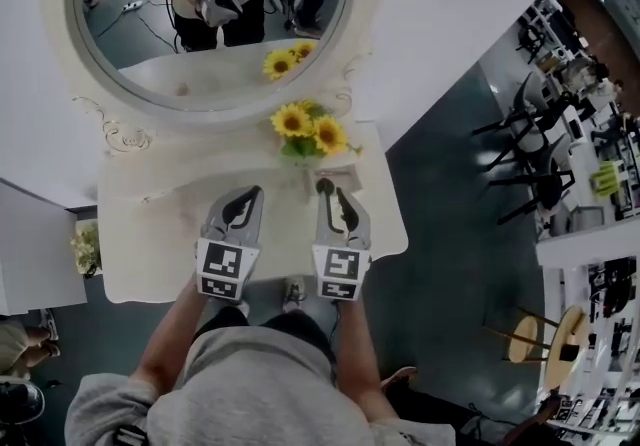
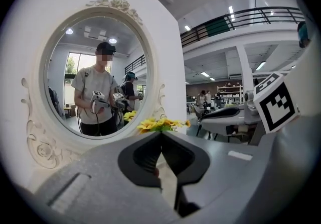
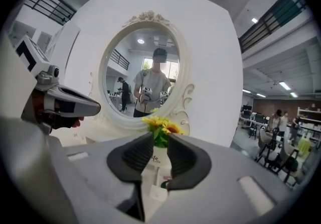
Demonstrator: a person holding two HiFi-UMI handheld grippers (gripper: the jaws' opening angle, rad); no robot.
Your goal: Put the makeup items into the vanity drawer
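Both grippers hover side by side over the white vanity top [image 1: 150,224], pointing at the oval mirror [image 1: 200,24]. My left gripper [image 1: 250,196] has its dark pads meeting at the tips [image 2: 160,135], with nothing clearly between them. My right gripper [image 1: 328,189] stands with a narrow gap between its pads [image 3: 160,142]; the white vase [image 3: 155,157] of sunflowers [image 1: 305,129] shows through the gap. Low between the right jaws lie a small white item [image 3: 159,193] and a green and pink item [image 3: 165,184] on the vanity top. No drawer shows in any view.
A white cabinet [image 1: 35,254] stands left of the vanity, with a small bunch of pale flowers [image 1: 88,246] beside it. To the right there is dark floor, black chairs [image 1: 520,149], a round wooden stool [image 1: 545,334] and white shelving [image 1: 590,264].
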